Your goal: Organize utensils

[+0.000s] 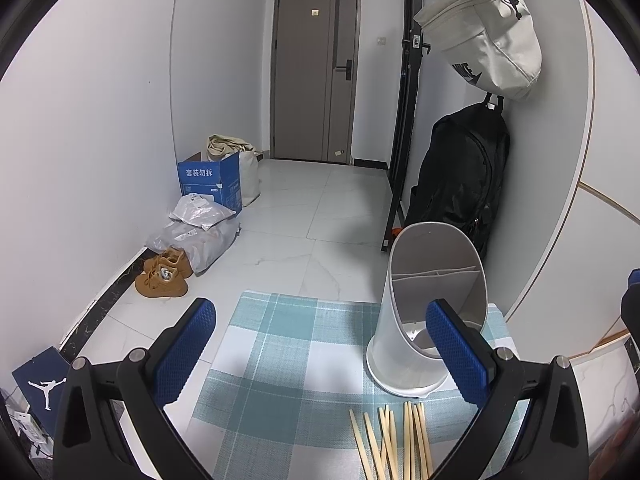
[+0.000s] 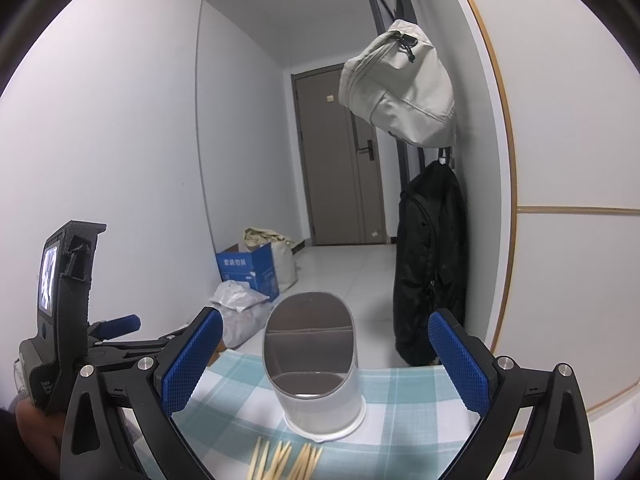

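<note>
Chopsticks [image 1: 404, 440] are lying loose on the checked cloth [image 1: 288, 360], just in front of the white divided holder [image 1: 424, 320]. Left claw [image 1: 320, 354] & right claw [image 2: 326, 364] are both hovering wide open w/ nothing gripped.

A home entrance hallway: front door [image 1: 316, 72] at the far end, shoes [image 1: 162, 278] by the left wall, backpack [image 1: 460, 176] hanging right.
</note>
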Tool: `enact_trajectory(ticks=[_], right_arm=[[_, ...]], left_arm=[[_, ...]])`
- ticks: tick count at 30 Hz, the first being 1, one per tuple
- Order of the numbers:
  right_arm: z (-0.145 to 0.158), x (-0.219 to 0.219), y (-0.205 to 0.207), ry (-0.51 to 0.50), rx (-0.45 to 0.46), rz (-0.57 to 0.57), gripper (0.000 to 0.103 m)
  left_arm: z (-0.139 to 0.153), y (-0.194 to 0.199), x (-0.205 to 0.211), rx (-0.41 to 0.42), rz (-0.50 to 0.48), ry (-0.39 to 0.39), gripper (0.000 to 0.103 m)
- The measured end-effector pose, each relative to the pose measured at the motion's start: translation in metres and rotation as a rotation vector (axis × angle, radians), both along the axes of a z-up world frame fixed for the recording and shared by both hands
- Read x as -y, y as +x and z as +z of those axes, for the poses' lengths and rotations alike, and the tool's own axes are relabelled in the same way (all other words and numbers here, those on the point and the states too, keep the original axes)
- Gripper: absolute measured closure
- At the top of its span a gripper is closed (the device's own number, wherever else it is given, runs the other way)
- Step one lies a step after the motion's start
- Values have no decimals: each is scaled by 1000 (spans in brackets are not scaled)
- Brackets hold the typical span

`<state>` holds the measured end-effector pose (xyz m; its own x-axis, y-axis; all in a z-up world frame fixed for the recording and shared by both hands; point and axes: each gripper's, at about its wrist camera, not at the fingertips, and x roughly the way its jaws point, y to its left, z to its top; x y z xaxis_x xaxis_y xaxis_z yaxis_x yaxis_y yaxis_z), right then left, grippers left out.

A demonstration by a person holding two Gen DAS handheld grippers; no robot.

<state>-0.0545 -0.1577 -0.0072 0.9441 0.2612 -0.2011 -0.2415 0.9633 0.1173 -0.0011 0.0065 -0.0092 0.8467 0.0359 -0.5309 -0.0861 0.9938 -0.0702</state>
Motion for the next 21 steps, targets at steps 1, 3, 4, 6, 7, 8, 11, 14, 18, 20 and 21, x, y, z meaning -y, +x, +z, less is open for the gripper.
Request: enact_trajectory(ticks=[1,3,4,6,7,8,11,14,18,20,21], right_arm=[[0,0,0,0,-1,0,0],[0,0,0,2,-3,2,0],[0,0,0,2,-4,1,0],[0,0,0,3,-5,3,0],[0,0,0,4,-5,4,0],[-1,0,0,4,-6,3,0],[-1,0,2,5,-11,1,0],[-1,1,3,12,-18,5,0],[-1,1,5,13,-24,5,0],[-2,1,6,16,-31,9,0],[-2,0,7,17,-34,9,0]], left_arm=[[0,0,0,-1,1,0,1],[-1,0,0,-1,0,0,1],[-1,-1,0,-1,-1,1,1],[-1,0,1,2,0,5,1],[-1,0,1,4,0,9,1],[-2,-1,1,5,-1,13,1],[-3,-1,2,3,-3,16,1],[-4,0,2,-5,-4,15,1],[-4,1,2,-10,-1,13,1],[-5,1,2,-15,-2,11,1],[-6,2,2,-18,-3,10,1]])
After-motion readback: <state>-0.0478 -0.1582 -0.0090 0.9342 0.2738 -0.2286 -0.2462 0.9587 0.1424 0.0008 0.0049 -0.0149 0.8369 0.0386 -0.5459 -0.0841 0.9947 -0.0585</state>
